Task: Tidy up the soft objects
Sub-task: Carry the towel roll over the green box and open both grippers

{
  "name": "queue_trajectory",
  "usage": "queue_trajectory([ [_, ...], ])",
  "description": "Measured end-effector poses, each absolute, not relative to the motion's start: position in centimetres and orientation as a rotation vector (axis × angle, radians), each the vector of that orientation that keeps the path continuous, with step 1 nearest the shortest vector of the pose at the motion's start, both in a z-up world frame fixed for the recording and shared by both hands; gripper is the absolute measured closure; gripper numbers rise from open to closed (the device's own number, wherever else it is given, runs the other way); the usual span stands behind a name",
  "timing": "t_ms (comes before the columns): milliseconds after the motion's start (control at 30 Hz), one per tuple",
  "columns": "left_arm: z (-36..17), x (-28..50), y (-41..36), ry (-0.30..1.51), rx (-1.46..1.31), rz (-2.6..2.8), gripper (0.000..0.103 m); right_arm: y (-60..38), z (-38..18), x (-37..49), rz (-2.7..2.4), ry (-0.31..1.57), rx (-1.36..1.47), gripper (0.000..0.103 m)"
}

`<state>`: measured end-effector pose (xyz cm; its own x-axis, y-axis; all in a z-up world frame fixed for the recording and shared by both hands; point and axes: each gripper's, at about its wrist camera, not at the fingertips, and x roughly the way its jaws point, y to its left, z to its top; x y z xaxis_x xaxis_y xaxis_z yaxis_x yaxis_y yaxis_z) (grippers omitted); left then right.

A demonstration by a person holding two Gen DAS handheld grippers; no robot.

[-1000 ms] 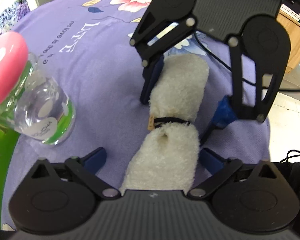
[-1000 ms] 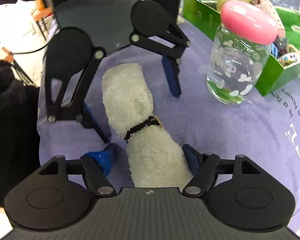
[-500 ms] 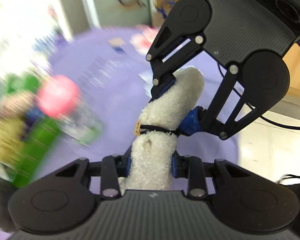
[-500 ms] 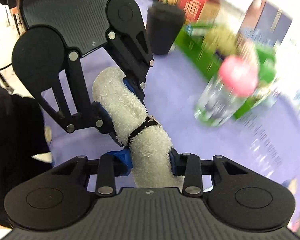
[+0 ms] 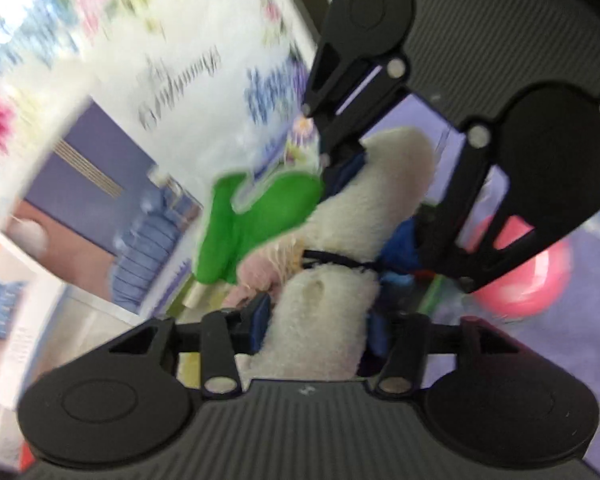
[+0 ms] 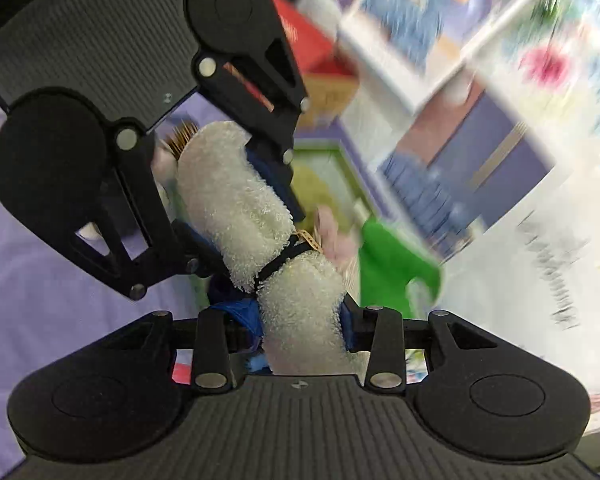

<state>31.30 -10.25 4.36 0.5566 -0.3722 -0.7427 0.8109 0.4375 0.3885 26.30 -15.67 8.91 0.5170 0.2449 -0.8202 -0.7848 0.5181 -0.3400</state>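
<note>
While both grippers are clamping opposite ends of the rolled white towel (image 5: pixel 332 280), left gripper (image 5: pixel 320 332) loosening slightly, right gripper (image 6: pixel 300 324) pinching, they are carrying it; next comes lowering into the green bin (image 6: pixel 392 264) ahead.

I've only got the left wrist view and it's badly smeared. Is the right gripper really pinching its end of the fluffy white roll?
Observer: Yes. In the right wrist view the right gripper has the white towel roll between its fingers, with the pads against both sides. Its jaws have just been opening a little.
Operator: What's behind the roll's other end from that side?
Observer: A red box, partly hidden by the black gripper frame in front of it.
</note>
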Motion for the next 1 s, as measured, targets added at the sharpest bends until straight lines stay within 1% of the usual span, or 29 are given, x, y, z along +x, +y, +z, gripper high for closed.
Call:
queue_trajectory([
  [33, 3.4, 32.2, -10.5, 0.651, 0.815, -0.787, 0.033, -16.0, 7.9, 27.2, 0.709, 0.845, -0.762, 0.078],
  [67, 2.7, 32.9, -10.8, 0.664, 0.817, -0.784, 0.028, -16.2, 7.0, 27.9, 0.711, 0.879, -0.737, 0.078],
  [100, 2.5, 33.0, -10.1, 0.659, 0.824, -0.785, 0.018, -16.5, 6.3, 28.2, 0.720, 0.889, -0.718, 0.078],
  [133, 2.5, 33.0, -9.8, 0.634, 0.832, -0.789, 0.013, -16.8, 5.9, 28.2, 0.736, 0.892, -0.697, 0.078],
  [167, 2.6, 32.9, -9.4, 0.622, 0.834, -0.807, 0.005, -17.2, 5.7, 28.3, 0.753, 0.899, -0.667, 0.077],
  [200, 2.7, 32.8, -9.0, 0.617, 0.831, -0.821, 0.000, -17.4, 5.4, 28.0, 0.763, 0.914, -0.632, 0.077],
  [333, 4.1, 32.7, -7.2, 0.613, 0.827, -0.817, 0.000, -18.3, 5.6, 28.4, 0.755, 0.920, -0.581, 0.075],
  [500, 7.2, 31.4, -4.5, 0.597, 0.762, -0.743, 0.000, -18.3, 6.4, 27.0, 0.758, 0.901, -0.576, 0.074],
  [633, 9.5, 31.3, -3.3, 0.595, 0.682, -0.671, 0.000, -17.8, 8.0, 26.7, 0.721, 0.853, -0.579, 0.073],
  [733, 11.1, 29.9, -2.1, 0.567, 0.637, -0.630, 0.000, -18.0, 9.8, 26.6, 0.682, 0.812, -0.536, 0.072],
  [867, 12.9, 27.5, -0.5, 0.551, 0.539, -0.535, 0.000, -18.7, 12.4, 24.1, 0.586, 0.742, -0.414, 0.071],
  [1000, 13.9, 24.4, 0.4, 0.572, 0.431, -0.412, 0.000, -20.0, 13.2, 20.6, 0.420, 0.698, -0.147, 0.071],
])
